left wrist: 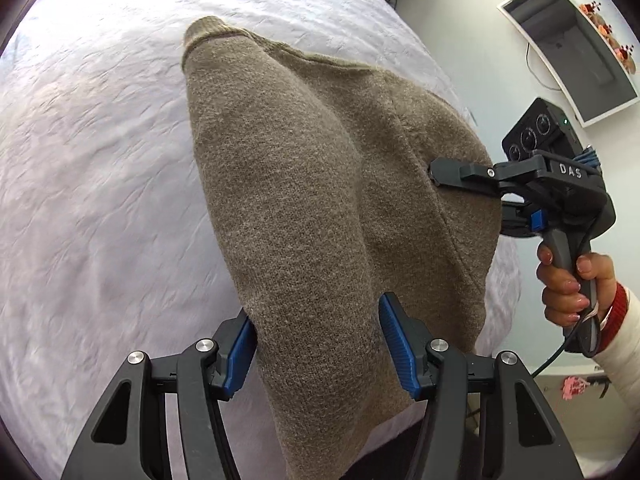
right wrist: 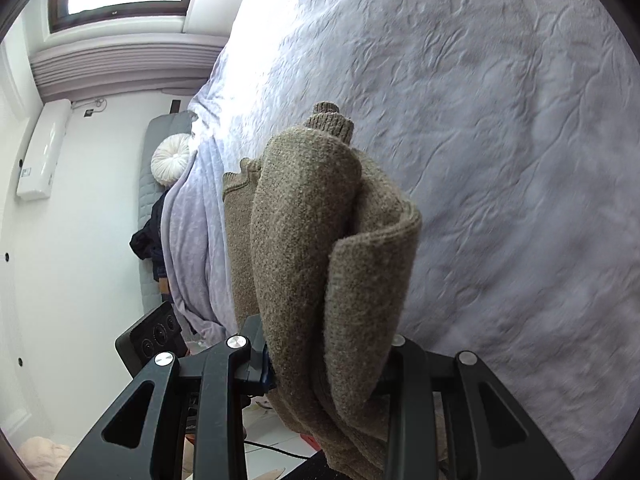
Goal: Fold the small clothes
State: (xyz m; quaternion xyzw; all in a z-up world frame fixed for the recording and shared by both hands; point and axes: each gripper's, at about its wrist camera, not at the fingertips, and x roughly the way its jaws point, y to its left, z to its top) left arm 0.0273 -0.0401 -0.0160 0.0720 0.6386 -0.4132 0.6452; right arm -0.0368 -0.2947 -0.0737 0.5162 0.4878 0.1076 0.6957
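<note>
While both grippers hold it off the bed, the brown fuzzy knit sweater [left wrist: 304, 200] hangs in thick folds above the pale lilac textured bedspread [left wrist: 88, 168]. Seen from the left wrist, the left gripper [left wrist: 318, 350] has its blue-padded jaws standing partly spread with a wide bundle of the sweater filling the gap between them, so they pinch the fabric. Further right, the right gripper [left wrist: 436, 176] bites the sweater's side edge with its black jaws close together, and a hand [left wrist: 568, 284] with a red cuff and white sleeve grasps its grey handle. From the right wrist, the right gripper [right wrist: 328, 360] shows folded layers of knit wedged between its narrow jaws, hiding the pads. A ribbed cuff [right wrist: 332, 120] sticks up at the garment's far end. Beyond the bed lie a round white pleated cushion [right wrist: 172, 158] and a white wall unit [right wrist: 42, 148].
</note>
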